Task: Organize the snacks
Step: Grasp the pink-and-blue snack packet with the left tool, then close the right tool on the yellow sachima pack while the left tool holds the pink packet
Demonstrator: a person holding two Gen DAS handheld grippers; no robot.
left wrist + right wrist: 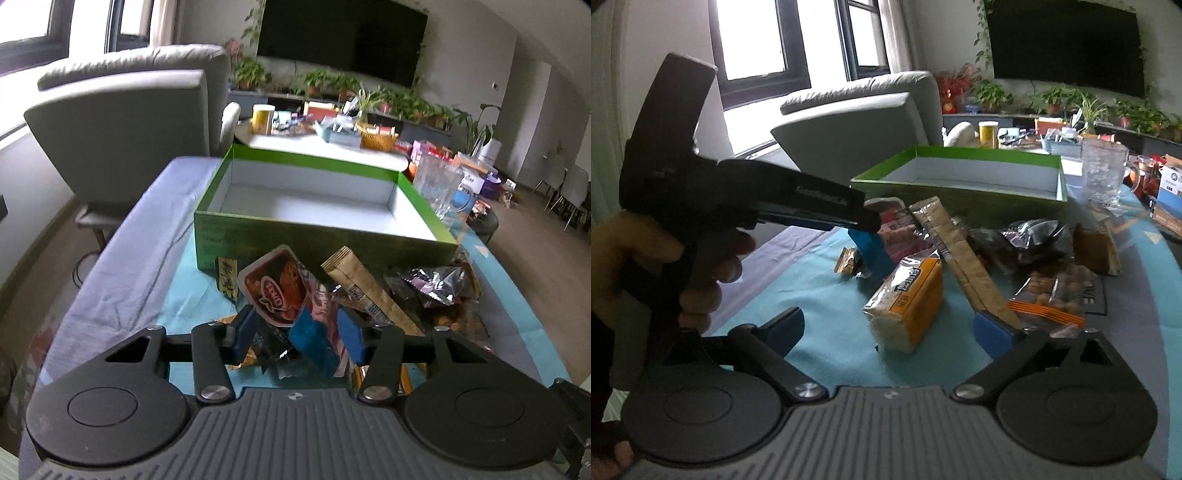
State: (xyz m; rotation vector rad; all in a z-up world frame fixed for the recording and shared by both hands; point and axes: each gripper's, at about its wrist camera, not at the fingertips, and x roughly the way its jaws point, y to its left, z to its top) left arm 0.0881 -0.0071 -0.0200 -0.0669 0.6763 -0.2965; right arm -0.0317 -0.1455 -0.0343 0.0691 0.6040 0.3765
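Note:
An open green box with a white inside stands empty behind a heap of snacks on the blue cloth. My left gripper has a red, pink and blue snack packet upright between its blue pads, which touch its sides. In the right wrist view a hand holds that gripper, and one blue finger points down by the pink packet. My right gripper stands wide open, with an orange cracker packet just ahead between its fingers. Its right fingertip lies against a long beige packet.
A silver and purple packet and a clear bag of nuts lie to the right. A glass jug stands by the box's right end. A grey armchair is at the left, and a cluttered table lies behind.

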